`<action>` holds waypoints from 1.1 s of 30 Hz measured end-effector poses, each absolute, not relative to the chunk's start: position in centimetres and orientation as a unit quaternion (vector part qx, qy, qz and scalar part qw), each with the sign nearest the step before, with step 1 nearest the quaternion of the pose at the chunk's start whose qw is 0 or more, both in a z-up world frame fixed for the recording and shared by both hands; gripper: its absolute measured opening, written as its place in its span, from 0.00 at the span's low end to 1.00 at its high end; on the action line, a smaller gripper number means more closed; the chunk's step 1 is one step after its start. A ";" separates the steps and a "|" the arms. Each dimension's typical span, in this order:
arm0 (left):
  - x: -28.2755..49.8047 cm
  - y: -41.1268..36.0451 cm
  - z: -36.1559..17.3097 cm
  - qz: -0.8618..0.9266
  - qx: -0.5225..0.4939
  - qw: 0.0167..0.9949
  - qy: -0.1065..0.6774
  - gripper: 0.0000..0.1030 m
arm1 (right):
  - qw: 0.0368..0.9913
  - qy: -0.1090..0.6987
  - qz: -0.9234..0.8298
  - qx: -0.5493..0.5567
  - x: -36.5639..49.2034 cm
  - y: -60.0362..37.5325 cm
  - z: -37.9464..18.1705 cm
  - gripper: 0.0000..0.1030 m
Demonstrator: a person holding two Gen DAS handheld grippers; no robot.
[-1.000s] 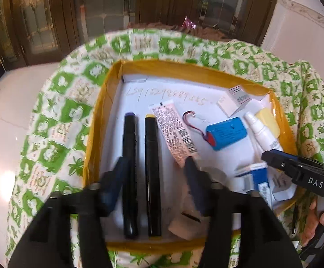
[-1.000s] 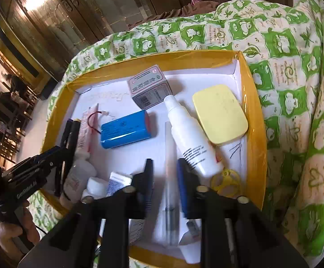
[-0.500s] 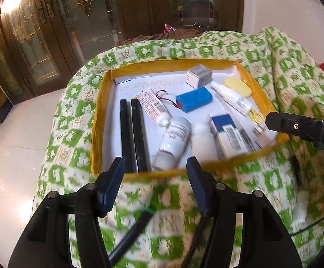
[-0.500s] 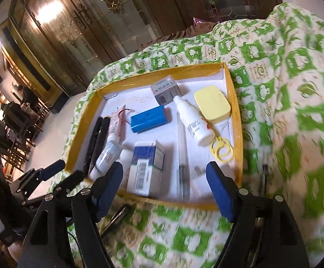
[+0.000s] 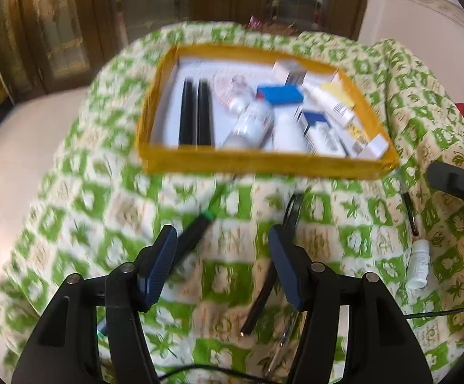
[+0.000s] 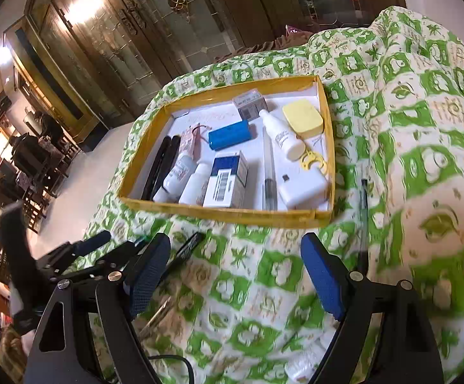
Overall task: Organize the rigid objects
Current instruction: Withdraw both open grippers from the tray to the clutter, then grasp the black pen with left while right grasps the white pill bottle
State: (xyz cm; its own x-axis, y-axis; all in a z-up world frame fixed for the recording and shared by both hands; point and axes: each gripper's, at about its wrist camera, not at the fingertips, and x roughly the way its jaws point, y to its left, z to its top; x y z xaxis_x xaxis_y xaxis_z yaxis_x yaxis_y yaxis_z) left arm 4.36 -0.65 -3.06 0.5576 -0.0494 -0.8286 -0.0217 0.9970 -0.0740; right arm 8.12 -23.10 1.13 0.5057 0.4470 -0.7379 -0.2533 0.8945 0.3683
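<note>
A yellow-rimmed tray (image 5: 264, 163) (image 6: 225, 212) on the green-patterned cloth holds two black markers (image 5: 195, 118), a blue battery pack (image 6: 230, 134), white bottles (image 6: 281, 136), a blue-and-white box (image 6: 227, 184), a yellow pad (image 6: 302, 118) and other small items. My left gripper (image 5: 222, 256) is open and empty, above the cloth in front of the tray. A black pen with a green band (image 5: 193, 236) and a black comb-like stick (image 5: 291, 214) lie on the cloth near it. My right gripper (image 6: 236, 270) is open wide and empty, in front of the tray.
A small white bottle (image 5: 419, 264) and a dark pen (image 5: 411, 212) lie on the cloth to the right of the tray. A pen (image 6: 363, 211) lies beside the tray's right side. Metal tweezers (image 6: 158, 315) and a thin cable (image 5: 440, 312) lie near the front. Wooden glass doors stand behind.
Both grippers have pulled back from inside the tray to over the cloth in front of it. The right gripper's jaws went from nearly shut to wide open. Loose items on the cloth came into view.
</note>
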 end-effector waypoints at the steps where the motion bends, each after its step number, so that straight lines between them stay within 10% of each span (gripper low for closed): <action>1: 4.3 -0.6 -3.1 -0.014 -0.043 0.881 0.470 0.57 | 0.860 0.456 0.202 0.107 8.1 -23.1 1.1 0.77; 12: 6.0 -4.4 -6.3 -0.055 0.014 0.847 0.528 0.56 | 0.819 0.523 0.212 0.104 8.3 -26.1 2.7 0.77; 19: 6.5 -5.9 -7.1 -0.065 0.035 0.845 0.530 0.16 | 0.797 0.565 0.198 0.079 7.9 -26.3 1.6 0.67; 33: 5.4 -3.6 -6.0 -0.077 -0.028 0.849 0.522 0.06 | 0.687 0.650 0.172 -0.277 5.2 -19.7 -6.1 0.65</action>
State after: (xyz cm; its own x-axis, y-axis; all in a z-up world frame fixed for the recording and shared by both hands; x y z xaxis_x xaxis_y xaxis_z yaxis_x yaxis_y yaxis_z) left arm 5.43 -3.63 -5.97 0.4429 -0.1602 -0.8821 0.1023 0.9865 -0.1278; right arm 5.20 -19.67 -6.11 0.0973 -0.1239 -0.9875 -0.5958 0.7875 -0.1575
